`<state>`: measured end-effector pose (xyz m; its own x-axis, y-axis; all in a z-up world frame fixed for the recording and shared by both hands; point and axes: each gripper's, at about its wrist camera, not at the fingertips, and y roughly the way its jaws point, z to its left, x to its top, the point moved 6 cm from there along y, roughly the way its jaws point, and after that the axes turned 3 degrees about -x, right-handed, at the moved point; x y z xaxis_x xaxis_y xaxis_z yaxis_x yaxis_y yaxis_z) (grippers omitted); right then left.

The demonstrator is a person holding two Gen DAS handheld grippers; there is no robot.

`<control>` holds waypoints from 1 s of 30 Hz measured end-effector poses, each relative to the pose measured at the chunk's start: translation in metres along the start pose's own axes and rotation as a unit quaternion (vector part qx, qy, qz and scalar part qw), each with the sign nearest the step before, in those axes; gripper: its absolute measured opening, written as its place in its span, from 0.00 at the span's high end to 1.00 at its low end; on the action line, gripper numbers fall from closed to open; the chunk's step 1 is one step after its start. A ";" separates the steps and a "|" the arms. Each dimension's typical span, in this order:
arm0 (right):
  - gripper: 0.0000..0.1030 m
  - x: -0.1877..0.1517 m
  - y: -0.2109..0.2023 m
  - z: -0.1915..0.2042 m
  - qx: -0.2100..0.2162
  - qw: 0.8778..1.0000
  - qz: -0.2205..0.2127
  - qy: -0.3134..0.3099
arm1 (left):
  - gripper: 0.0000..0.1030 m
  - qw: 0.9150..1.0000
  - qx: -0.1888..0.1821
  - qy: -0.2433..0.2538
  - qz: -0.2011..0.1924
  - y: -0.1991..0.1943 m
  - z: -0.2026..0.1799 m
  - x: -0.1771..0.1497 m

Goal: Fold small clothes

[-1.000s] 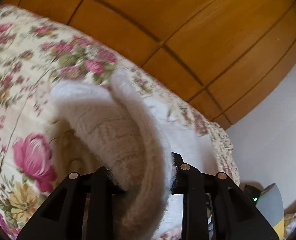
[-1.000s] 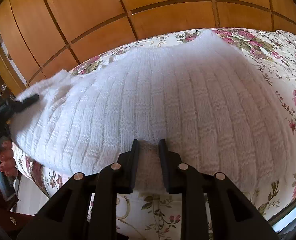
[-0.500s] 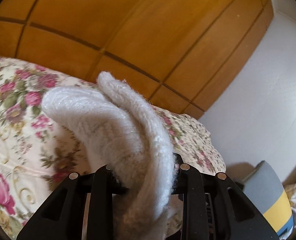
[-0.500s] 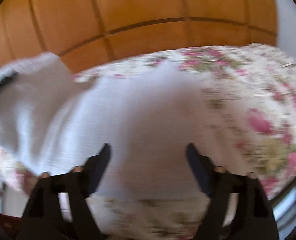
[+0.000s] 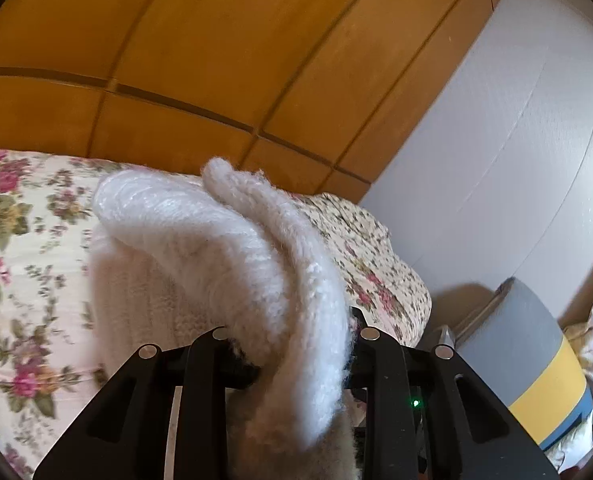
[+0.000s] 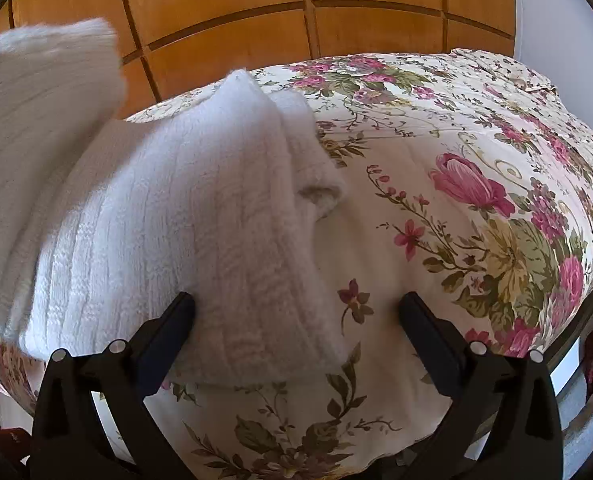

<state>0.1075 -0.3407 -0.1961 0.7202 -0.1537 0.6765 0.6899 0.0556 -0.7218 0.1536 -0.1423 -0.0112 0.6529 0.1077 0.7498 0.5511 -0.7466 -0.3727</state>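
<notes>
A white knitted garment [image 6: 168,216] lies on the flowered bedspread [image 6: 476,184], its near edge between the fingers of my right gripper [image 6: 296,320], which is open and holds nothing. My left gripper [image 5: 300,344] is shut on one end of the same white knit [image 5: 232,248] and holds it raised over the bed; that lifted part shows at the upper left of the right wrist view [image 6: 44,92]. A folded cuff [image 6: 320,196] of the knit pokes out at its right side.
A wooden panelled wardrobe [image 5: 216,60] stands behind the bed. A white wall [image 5: 516,140] is to the right. A grey, yellow and blue cushion [image 5: 536,364] sits beside the bed in the left wrist view. The bed's near edge [image 6: 296,452] is just below my right gripper.
My right gripper has opened and let go of the knit's edge, which now lies on the bed. My left gripper has lifted its end higher and swung it right.
</notes>
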 end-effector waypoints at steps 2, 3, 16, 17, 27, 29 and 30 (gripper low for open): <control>0.02 -0.001 -0.001 0.002 0.002 1.000 0.000 0.001 | 0.76 1.000 0.008 0.010 0.017 0.021 -0.005 -0.006; 0.02 0.000 -0.001 0.001 0.003 1.000 0.000 0.001 | 0.76 1.000 0.010 0.014 0.024 0.030 -0.006 -0.009; 0.02 -0.001 -0.001 0.000 0.014 1.000 -0.009 -0.002 | 0.75 0.991 0.031 0.050 0.117 0.120 -0.017 -0.055; 0.02 -0.001 0.000 0.000 0.015 1.000 -0.009 -0.002 | 0.74 0.990 0.030 0.052 0.127 0.125 -0.019 -0.057; 0.02 -0.003 -0.001 -0.001 0.017 1.000 -0.019 -0.011 | 0.28 0.994 -0.090 0.035 0.060 0.083 -0.059 -0.031; 0.02 -0.004 -0.002 0.000 0.017 0.999 -0.024 -0.012 | 0.22 0.995 -0.086 0.049 0.014 0.058 -0.058 -0.018; 0.02 -0.005 -0.003 0.000 0.017 0.999 -0.026 -0.013 | 0.16 0.996 -0.071 0.052 -0.019 0.043 -0.054 -0.012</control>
<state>0.1023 -0.3402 -0.1975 0.6844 -0.1324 0.7170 0.7284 0.0810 -0.6804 0.1416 -0.2111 -0.0069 0.5716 0.0740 0.8172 0.4897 -0.8299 -0.2674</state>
